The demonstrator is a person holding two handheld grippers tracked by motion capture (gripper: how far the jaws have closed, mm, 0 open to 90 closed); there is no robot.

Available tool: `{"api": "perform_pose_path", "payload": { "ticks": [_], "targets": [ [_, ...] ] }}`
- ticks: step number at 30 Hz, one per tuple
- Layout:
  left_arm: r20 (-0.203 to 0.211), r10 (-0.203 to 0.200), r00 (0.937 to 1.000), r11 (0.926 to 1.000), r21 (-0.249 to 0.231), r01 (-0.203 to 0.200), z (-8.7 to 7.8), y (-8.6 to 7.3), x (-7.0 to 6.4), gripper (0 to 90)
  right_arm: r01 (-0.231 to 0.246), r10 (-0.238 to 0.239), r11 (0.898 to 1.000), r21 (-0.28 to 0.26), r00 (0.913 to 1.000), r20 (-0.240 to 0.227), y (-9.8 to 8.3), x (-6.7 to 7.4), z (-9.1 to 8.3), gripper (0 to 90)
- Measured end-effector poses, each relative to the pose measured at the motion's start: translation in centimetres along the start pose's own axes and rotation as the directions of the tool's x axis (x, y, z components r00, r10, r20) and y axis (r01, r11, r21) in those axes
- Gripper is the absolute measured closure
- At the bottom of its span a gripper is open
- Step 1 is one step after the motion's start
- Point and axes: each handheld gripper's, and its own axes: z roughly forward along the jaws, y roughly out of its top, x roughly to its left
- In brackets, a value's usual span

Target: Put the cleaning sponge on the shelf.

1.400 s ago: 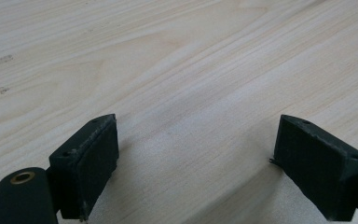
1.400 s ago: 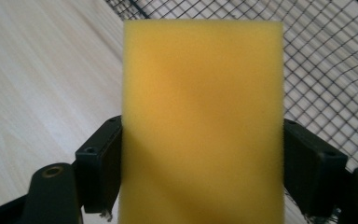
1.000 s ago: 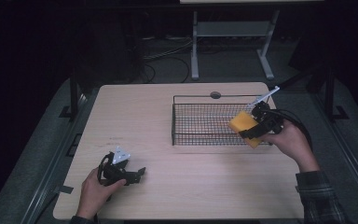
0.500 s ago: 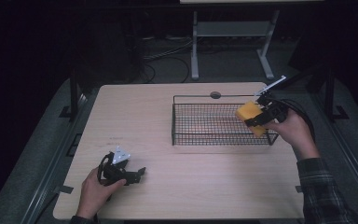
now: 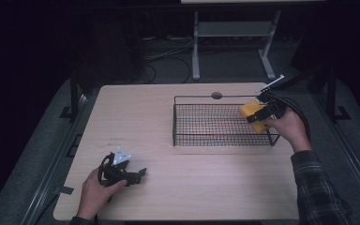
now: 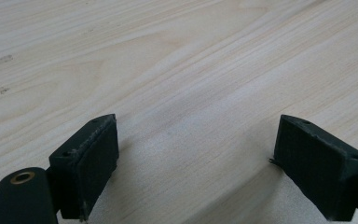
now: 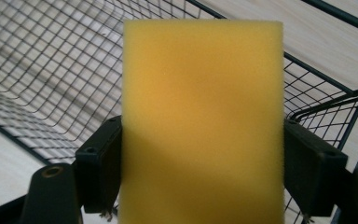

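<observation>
A yellow sponge (image 5: 252, 113) (image 7: 203, 121) hangs over the right end of a black wire basket (image 5: 206, 124) (image 7: 42, 70), with my right gripper (image 5: 258, 114) (image 7: 203, 168) shut on its two long sides. In the right gripper view the sponge stands upright and the basket's mesh floor lies behind it. Near the table's front left edge my left gripper (image 5: 138, 175) (image 6: 205, 158) rests low over bare wood, its jaws wide open with nothing between them.
The light wooden table (image 5: 136, 122) has a round cable hole (image 5: 216, 95) just behind the basket. A metal stand (image 5: 197, 51) and cables lie on the dark floor beyond the far edge.
My right gripper has carried the sponge up and farther back, from the basket's front right rim to above its right end. The left gripper has stayed put.
</observation>
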Motion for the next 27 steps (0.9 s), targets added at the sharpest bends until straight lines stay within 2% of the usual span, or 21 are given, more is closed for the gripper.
{"api": "perform_pose_path", "payload": {
  "ticks": [9, 14, 27],
  "targets": [
    [0.0, 0.0, 1.0, 1.0, 0.0, 0.0, 0.0, 0.0, 0.0, 13.1, -0.054, 0.053, 0.998, 0.033, 0.9983, 0.025, 0.4, -1.2, 2.1, 23.1],
    [0.0, 0.0, 1.0, 1.0, 0.0, 0.0, 0.0, 0.0, 0.0, 13.1, -0.076, 0.075, 0.996, 0.045, 0.9967, 0.03, 0.4, -1.4, 2.9, 23.1],
    [0.0, 0.0, 1.0, 1.0, 0.0, 0.0, 0.0, 0.0, 0.0, 13.1, -0.127, 0.125, 0.989, 0.07, 0.9915, 0.035, -0.8, -2.0, 4.9, 23.0]
  ]
}}
